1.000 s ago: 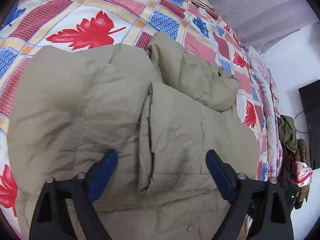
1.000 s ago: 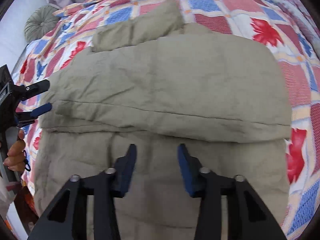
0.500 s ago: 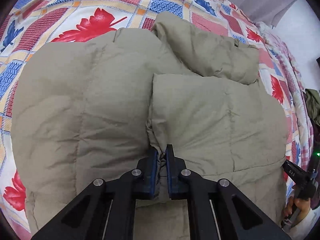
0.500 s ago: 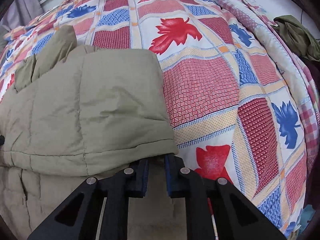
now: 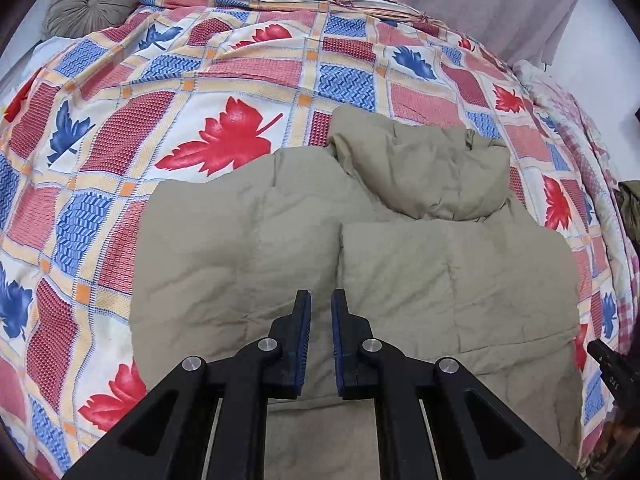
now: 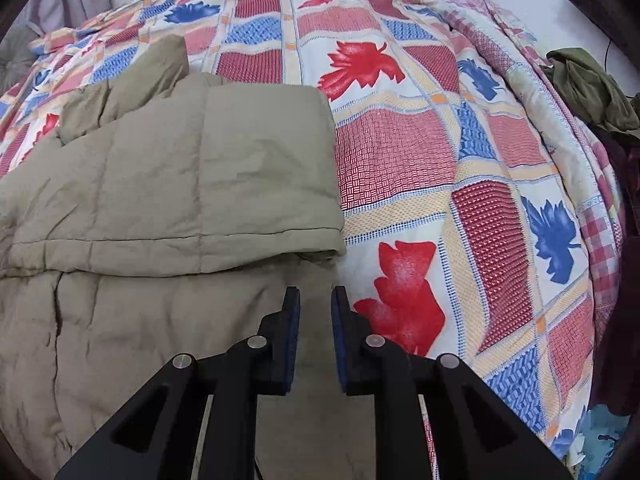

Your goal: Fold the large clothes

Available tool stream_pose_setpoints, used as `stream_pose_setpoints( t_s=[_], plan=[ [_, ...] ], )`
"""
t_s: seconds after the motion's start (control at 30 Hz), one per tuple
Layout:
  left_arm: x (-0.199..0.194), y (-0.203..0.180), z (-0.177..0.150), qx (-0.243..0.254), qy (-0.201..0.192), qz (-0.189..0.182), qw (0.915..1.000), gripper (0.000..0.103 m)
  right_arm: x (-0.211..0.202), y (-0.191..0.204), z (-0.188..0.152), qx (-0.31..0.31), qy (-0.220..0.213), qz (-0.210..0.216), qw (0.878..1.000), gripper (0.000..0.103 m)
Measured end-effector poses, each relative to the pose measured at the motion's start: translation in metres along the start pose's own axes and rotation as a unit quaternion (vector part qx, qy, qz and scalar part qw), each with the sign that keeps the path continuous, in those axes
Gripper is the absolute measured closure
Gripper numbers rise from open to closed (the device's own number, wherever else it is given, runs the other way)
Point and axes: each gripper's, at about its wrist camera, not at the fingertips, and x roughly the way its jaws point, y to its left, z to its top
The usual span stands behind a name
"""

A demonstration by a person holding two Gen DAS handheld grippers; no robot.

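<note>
A large khaki padded jacket (image 5: 440,280) lies on a patterned bedspread (image 5: 224,136), its hood (image 5: 424,168) bunched at the far end. One side panel is folded over the body, and its edge runs straight down into my left gripper (image 5: 321,300), which is shut on that edge. In the right wrist view the jacket (image 6: 160,200) fills the left half, with a folded layer on top. My right gripper (image 6: 316,296) hangs over the jacket's right border. Its jaws are opening, and khaki cloth shows in the gap without being pressed.
A round grey cushion (image 5: 92,0) sits at the bed's far left corner. A checked quilt (image 6: 500,40) is rolled along the bed's right side, with a pile of green and dark clothes (image 6: 588,84) beyond it. The other hand's black tool (image 5: 612,368) pokes in at the right.
My left gripper closed on the folded panel's edge, then rose and pulled back. My right gripper slid right to the jacket's border and closed there, and its jaws now stand slightly wider.
</note>
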Motion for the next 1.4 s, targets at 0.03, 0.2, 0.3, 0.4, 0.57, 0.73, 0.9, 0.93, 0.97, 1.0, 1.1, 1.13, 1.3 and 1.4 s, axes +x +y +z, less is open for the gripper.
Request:
stream_pose_setpoints(
  t_s=[0.03,0.2,0.3,0.4,0.57,0.73,0.9,0.93,0.97,1.0,1.1,1.13,1.3,1.4],
  plan=[
    [0.001,-0.006,0.003,-0.004,0.001,-0.012,0.9999,0.092,-0.006,-0.004,0.001,0.005,-0.011,0.000,1.000,0.085],
    [0.024,-0.037,0.005,0.007,0.000,-0.011,0.9999,0.092,-0.002,-0.033,0.044,0.106,-0.036,0.040,0.993,0.085],
    [0.050,-0.046,-0.004,0.031,0.011,0.028,0.9991,0.092,0.015,-0.027,0.066,0.121,-0.037,0.074,0.989,0.085],
    [0.077,-0.042,-0.013,0.036,0.031,0.040,0.9981,0.092,0.048,-0.007,0.069,0.095,-0.001,0.081,0.992,0.085],
    [0.087,-0.043,-0.015,0.043,0.030,0.042,0.9978,0.092,0.091,0.001,0.058,0.094,0.021,0.080,0.992,0.086],
    [0.072,-0.042,-0.012,0.033,0.041,0.047,0.9975,0.092,0.088,0.000,0.061,0.094,0.026,0.080,0.992,0.085],
    [0.043,-0.036,-0.017,0.041,0.036,0.055,0.9970,0.092,0.056,-0.003,0.057,0.094,0.017,0.075,0.993,0.075],
    [0.038,-0.034,-0.019,0.040,0.038,0.055,0.9970,0.092,0.049,-0.003,0.054,0.094,0.015,0.075,0.993,0.074],
    [0.034,-0.032,-0.022,0.039,0.041,0.053,0.9970,0.092,0.042,-0.002,0.050,0.093,0.013,0.075,0.993,0.072],
    [0.030,-0.030,-0.025,0.038,0.044,0.053,0.9969,0.092,0.037,-0.002,0.047,0.093,0.013,0.075,0.993,0.071],
    [0.018,-0.022,-0.035,0.034,0.048,0.051,0.9969,0.092,0.025,0.003,0.032,0.097,0.022,0.087,0.991,0.070],
    [0.015,-0.019,-0.038,0.032,0.049,0.051,0.9970,0.092,0.023,0.005,0.027,0.098,0.026,0.091,0.991,0.070],
    [0.002,-0.008,-0.050,0.022,0.059,0.052,0.9967,0.091,0.010,0.015,0.005,0.107,0.044,0.105,0.988,0.067],
    [-0.003,-0.004,-0.056,0.014,0.064,0.047,0.9967,0.091,0.005,0.020,-0.005,0.112,0.053,0.112,0.986,0.065]
  ],
)
